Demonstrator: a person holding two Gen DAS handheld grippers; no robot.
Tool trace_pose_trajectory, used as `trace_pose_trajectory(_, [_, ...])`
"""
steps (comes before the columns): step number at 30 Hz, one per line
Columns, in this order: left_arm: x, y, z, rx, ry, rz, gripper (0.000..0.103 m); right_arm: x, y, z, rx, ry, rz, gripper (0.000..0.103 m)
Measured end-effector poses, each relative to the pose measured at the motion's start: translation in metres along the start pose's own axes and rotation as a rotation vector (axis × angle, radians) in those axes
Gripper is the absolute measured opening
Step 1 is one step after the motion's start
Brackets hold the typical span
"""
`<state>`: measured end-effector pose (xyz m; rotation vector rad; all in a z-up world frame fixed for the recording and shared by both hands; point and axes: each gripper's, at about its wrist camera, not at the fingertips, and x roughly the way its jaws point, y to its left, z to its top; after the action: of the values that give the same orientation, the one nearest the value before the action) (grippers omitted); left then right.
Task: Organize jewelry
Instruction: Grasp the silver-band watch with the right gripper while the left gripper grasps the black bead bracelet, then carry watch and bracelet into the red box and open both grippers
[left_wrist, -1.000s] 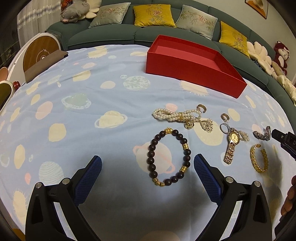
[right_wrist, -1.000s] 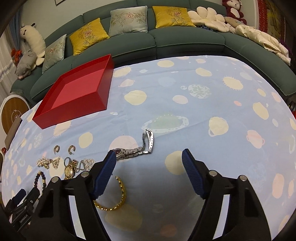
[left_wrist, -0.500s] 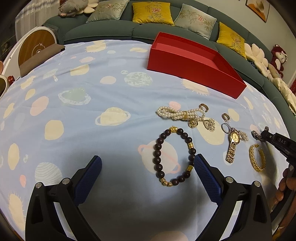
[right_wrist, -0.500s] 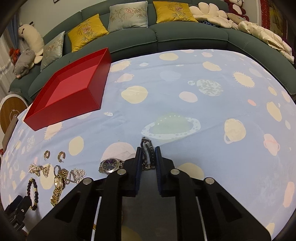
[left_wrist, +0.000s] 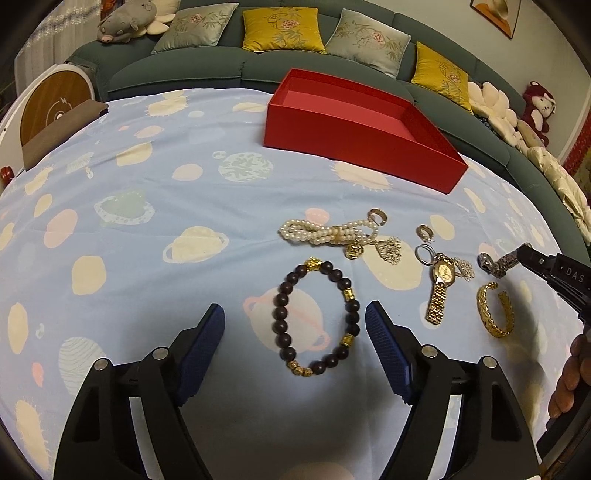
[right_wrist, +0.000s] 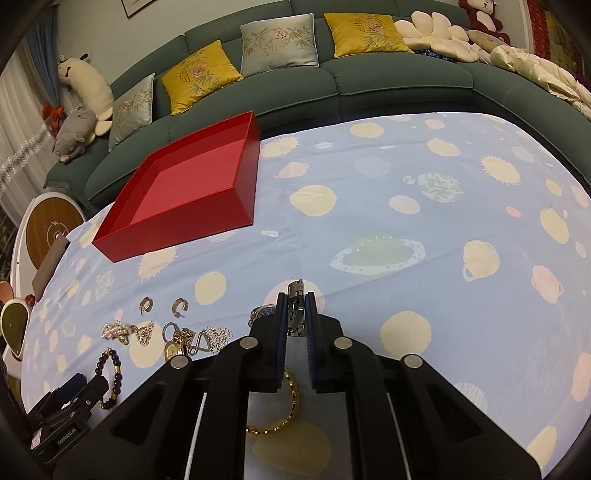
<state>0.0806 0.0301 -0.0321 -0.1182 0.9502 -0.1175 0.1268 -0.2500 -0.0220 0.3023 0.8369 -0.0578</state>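
Already the silver metal-link wristwatch (right_wrist: 295, 310) is pinched by its band between the right gripper (right_wrist: 295, 314) fingers, its long axis running straight ahead from them. Up-left across the planet-print blue worktop (right_wrist: 369, 206) lies the open red rectangular box (right_wrist: 192, 192). Meanwhile the left gripper (left_wrist: 295, 328) has just been closing, fingers still spread, flanking the dark wooden bead bracelet (left_wrist: 317, 314) without touching it.
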Motion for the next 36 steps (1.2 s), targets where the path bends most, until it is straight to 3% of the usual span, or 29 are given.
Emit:
trace_pose_trajectory(8, [0.011,-0.017,-0.005,0.092,-0.011,0.097,0.074,-0.008,0.005,-0.002,0.000,-0.001,0.032,0.009])
trace_pose_trajectory(11, [0.010,-0.018,-0.004,0.108,-0.021,0.094,0.057,-0.013,0.006,-0.001,-0.004,-0.008,0.043,0.009])
trace_pose_trajectory(13, [0.009,-0.019,-0.004,0.116,-0.026,0.081,0.041,-0.016,0.007,-0.001,-0.013,-0.018,0.045,0.009])
trace_pose_trajectory(17, [0.009,-0.020,-0.005,0.130,-0.030,0.067,0.023,-0.023,0.009,0.001,-0.020,-0.031,0.055,0.009])
trace_pose_trajectory(18, [0.008,-0.020,-0.004,0.129,-0.028,0.050,0.013,-0.024,0.010,0.001,-0.020,-0.033,0.059,0.009])
trace_pose_trajectory(23, [0.002,-0.018,-0.003,0.116,-0.026,-0.024,0.005,-0.030,0.015,0.003,-0.031,-0.043,0.073,0.009])
trace_pose_trajectory(36, [-0.022,-0.016,0.001,0.104,-0.059,-0.096,0.005,-0.053,0.037,0.007,-0.058,-0.091,0.119,0.009])
